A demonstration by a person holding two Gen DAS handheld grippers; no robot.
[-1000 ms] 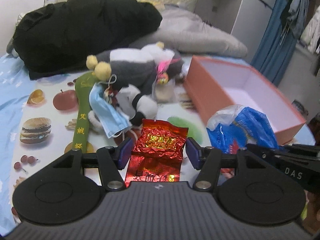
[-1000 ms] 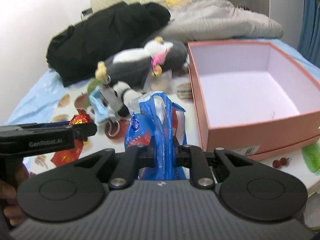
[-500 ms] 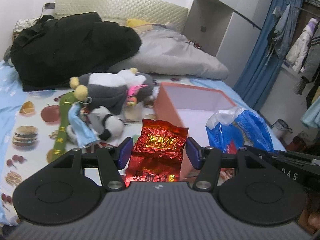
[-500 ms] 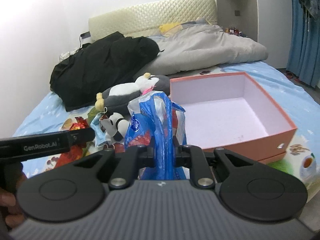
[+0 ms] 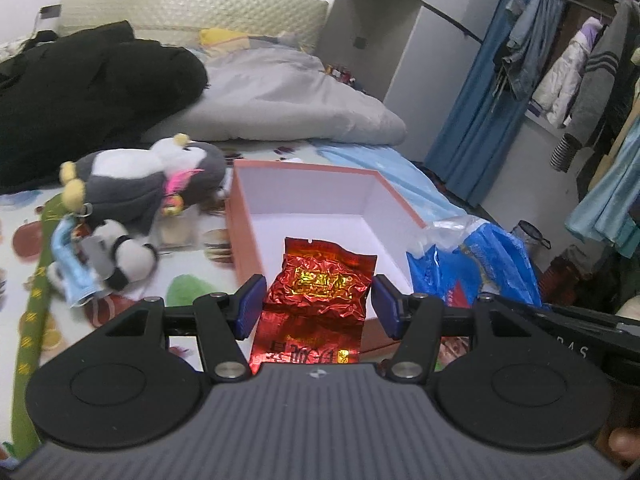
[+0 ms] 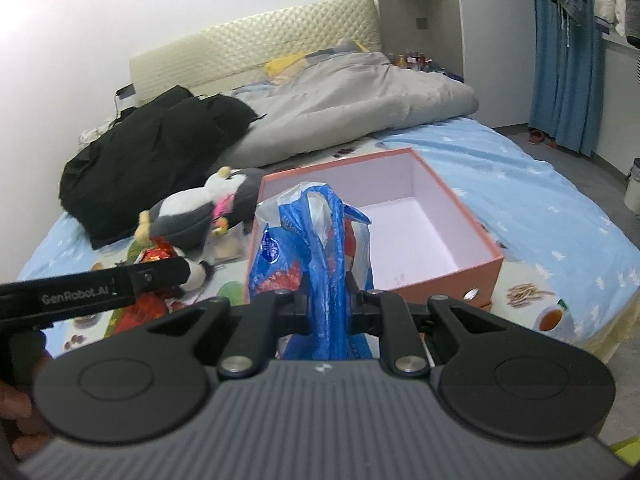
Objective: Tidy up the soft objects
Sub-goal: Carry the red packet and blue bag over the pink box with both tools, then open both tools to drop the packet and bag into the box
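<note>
A red foil packet [image 5: 320, 300] is held between the blue pads [image 5: 250, 306] of the left gripper [image 5: 318, 306], and it is carried in the air in front of the open pink box [image 6: 478, 242]. The box is standing on the bed [image 6: 540, 200], close to the bed's near edge. The packet is wide and crumpled, and the pads seem to touch only its sides, so the grasp is judged to be light; the packet could slide out before the box is reached.

The right gripper [image 6: 328, 312] is clenched tightly on the bunched top of a blue plastic bag [image 6: 316, 248], and the rest of the bag is hanging freely. Because the film is thin and slippery, it could be pulled through the jaws by the weight of what is inside, if there is something heavy; this cannot be told.

Both grippers are near each other and are aimed at the same box, so a collision between them is possible. The box wall could also be pushed by a low approach, and the box could be moved towards the near edge of the bed.

The plush penguin [image 5: 156, 184] and the face mask [image 5: 70, 276] are lying on the bed at the left of the box, not yet put away.
</note>
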